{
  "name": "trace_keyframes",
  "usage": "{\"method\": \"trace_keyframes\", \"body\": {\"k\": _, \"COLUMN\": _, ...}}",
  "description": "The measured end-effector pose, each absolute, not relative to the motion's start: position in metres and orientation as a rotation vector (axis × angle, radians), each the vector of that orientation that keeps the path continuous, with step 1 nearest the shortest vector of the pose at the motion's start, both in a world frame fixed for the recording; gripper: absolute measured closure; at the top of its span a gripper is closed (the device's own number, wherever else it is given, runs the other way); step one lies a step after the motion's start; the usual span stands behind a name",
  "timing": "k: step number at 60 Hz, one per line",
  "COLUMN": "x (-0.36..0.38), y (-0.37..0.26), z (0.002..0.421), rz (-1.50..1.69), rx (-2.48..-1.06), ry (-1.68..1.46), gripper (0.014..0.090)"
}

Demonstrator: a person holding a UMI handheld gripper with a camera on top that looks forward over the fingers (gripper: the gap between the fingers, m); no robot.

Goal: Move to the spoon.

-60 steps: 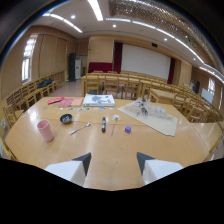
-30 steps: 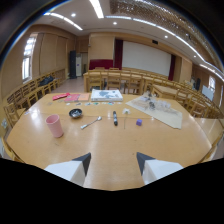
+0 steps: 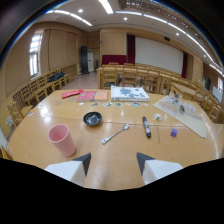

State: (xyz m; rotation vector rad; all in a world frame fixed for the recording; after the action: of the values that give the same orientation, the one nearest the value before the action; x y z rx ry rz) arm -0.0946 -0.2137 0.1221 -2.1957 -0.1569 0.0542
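Note:
A metal spoon [image 3: 115,134] lies on the wooden table [image 3: 125,155], a short way ahead of my fingers and slightly left of the midline, its bowl toward the far right. My gripper [image 3: 114,162] is open, with nothing between its two fingertips [image 3: 84,161]. A small black bowl [image 3: 92,118] sits just beyond the spoon, to its left. A pink cup [image 3: 62,139] stands upright left of the spoon, close to my left finger.
A black marker [image 3: 146,126] lies right of the spoon, with a small purple block [image 3: 173,132] farther right. Papers and a clear sheet [image 3: 182,111] cover the far right of the table; a red folder [image 3: 80,94] and printed sheet [image 3: 129,93] lie at the back. Wooden chairs ring the room.
The view has moved forward and to the right over the table. The spoon, bowl and pink cup are now nearer and closer to the middle ahead of my fingers.

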Motion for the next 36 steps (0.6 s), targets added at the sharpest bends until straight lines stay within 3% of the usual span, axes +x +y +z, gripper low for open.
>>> {"method": "trace_keyframes", "body": {"k": 17, "x": -0.12, "y": -0.116, "z": 0.057, "rz": 0.102, "rx": -2.316, "ry": -0.118, "gripper": 0.0187}}
{"method": "trace_keyframes", "body": {"k": 36, "x": -0.115, "y": -0.078, "z": 0.024, "rz": 0.079, "rx": -2.38, "ry": -0.114, "gripper": 0.0196}}
